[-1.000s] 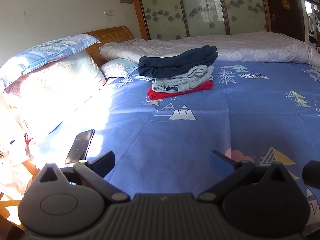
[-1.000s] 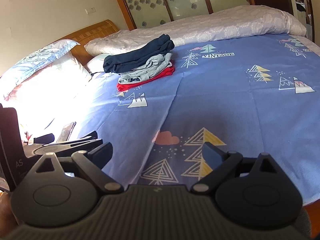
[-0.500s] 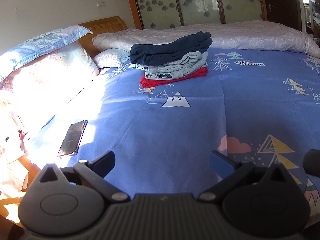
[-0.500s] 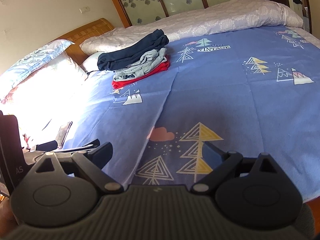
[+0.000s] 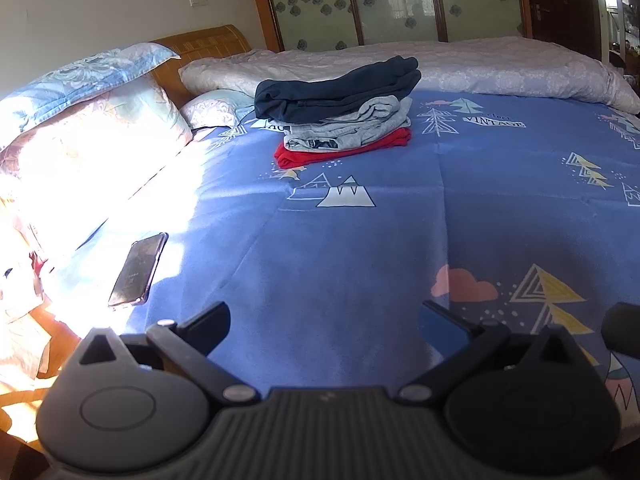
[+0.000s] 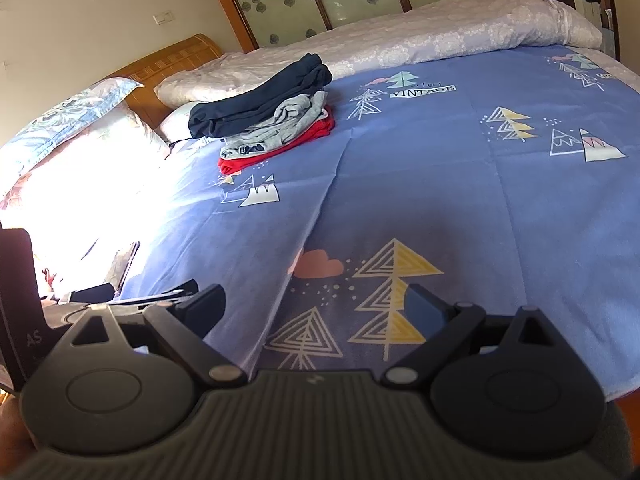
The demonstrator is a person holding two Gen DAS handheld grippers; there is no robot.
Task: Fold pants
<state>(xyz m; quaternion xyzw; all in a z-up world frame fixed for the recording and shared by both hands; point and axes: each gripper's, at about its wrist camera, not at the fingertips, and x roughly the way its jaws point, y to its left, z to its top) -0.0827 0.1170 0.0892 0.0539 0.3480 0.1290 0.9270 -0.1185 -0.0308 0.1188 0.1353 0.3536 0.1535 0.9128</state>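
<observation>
Two low wrist views from the bed's (image 5: 360, 248) near edge, facing its headboard (image 6: 168, 60), both sharing the folded stack (image 5: 344, 116).

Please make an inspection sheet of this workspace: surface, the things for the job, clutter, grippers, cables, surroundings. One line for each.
Surface: blue bed sheet with tree and mountain prints, lightly creased, strong sunlight on the pillow side.
Job's things: stack of folded clothes, dark blue piece on top, grey in the middle, red at the bottom; no unfolded pants seen.
Clutter: phone lying flat near the bed edge.
Grippers: left gripper open, holding nothing; right gripper open, holding nothing; both above the near part of the sheet.
Cables: one thin dark cord beside the stack, by the small pillow.
Surroundings: pillows, rolled quilt, wooden headboard, glass sliding doors.
</observation>
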